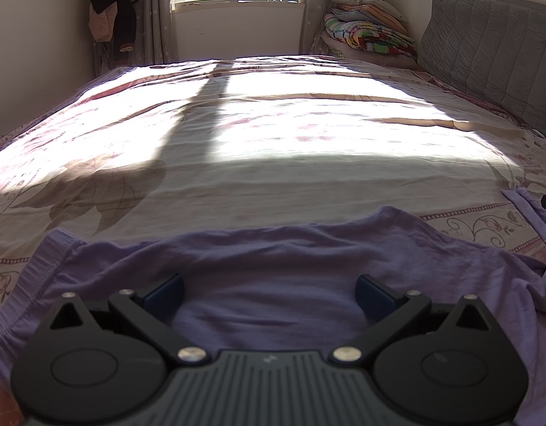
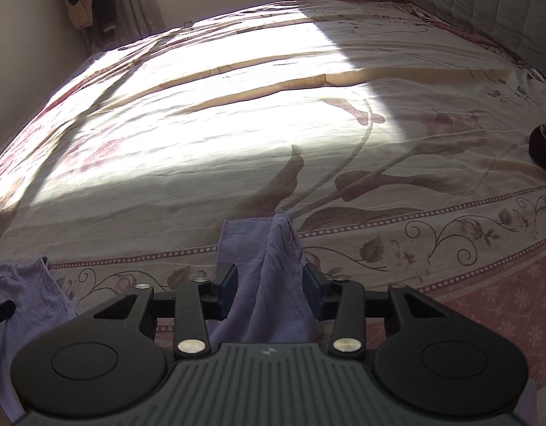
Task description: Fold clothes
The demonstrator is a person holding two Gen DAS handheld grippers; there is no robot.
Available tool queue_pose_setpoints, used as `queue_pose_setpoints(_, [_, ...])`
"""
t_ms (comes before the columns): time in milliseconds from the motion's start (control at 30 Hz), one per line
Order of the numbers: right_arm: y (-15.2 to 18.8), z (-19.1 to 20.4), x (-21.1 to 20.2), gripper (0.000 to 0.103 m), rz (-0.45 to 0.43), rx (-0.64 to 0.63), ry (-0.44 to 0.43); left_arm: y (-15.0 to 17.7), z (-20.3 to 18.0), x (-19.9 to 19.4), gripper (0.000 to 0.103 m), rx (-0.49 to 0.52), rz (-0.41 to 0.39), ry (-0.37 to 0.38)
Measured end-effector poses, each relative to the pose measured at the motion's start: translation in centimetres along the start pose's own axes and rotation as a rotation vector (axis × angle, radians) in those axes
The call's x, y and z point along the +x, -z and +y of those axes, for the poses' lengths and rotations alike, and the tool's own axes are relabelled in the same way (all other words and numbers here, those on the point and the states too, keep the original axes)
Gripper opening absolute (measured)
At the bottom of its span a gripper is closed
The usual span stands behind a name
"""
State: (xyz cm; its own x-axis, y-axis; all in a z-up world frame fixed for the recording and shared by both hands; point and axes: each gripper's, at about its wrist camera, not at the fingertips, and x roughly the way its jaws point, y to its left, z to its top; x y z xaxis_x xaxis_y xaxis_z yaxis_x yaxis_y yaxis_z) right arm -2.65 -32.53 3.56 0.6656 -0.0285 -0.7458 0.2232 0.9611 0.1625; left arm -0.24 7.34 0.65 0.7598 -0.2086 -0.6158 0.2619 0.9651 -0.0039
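A purple garment lies spread across the near edge of the bed. In the left wrist view my left gripper hovers low over its middle, open wide, with nothing between its blue pads. In the right wrist view a bunched purple sleeve of the garment runs forward along the sheet. My right gripper straddles that sleeve, half open, its pads close on either side of the fabric, which continues under the gripper. Another part of the garment shows at the left.
The bed sheet is cream with a floral print, and a bright sunlit patch lies across its middle. A grey quilted headboard stands at the right, folded blankets at the far right corner, and hanging clothes at the far left by the window.
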Motion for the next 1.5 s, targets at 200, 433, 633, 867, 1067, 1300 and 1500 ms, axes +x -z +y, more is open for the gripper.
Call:
queue_pose_setpoints(200, [-1.1,-0.8,0.5,0.028,-0.007,0.074,-0.045,0.0,-0.1,0.0,0.103,-0.001,0.001,-0.002])
queue_pose_setpoints(433, [-2.4,2.8,2.4,0.029,0.038,0.016,-0.073,-1.4,-0.1,-0.7,0.103,-0.029,0.045,0.017])
queue_pose_setpoints(633, [-2.5,4.2,4.3,0.028,0.042,-0.013,0.022,-2.2,-0.5,-2.0,0.103,-0.087,0.004,0.101])
queue_pose_setpoints(867, [-2.8,4.2,3.2,0.001,0.010,-0.071,0.091,-2.9,-1.9,-3.0,0.103,-0.119,-0.012,0.230])
queue_pose_setpoints(1067, [-3.6,2.5,-1.7,0.001,-0.063,-0.065,0.121,-2.6,-3.9,-4.1,0.100,-0.073,-0.010,0.460])
queue_pose_setpoints(1300, [-2.8,-1.1,-7.8,0.001,-0.127,-0.022,0.169,-1.4,-7.1,-6.0,0.088,0.019,0.016,0.642])
queue_pose_setpoints(1500, [0.0,-4.8,-11.8,0.001,-0.146,0.037,0.185,0.2,-10.6,-7.7,0.085,0.139,0.032,0.762])
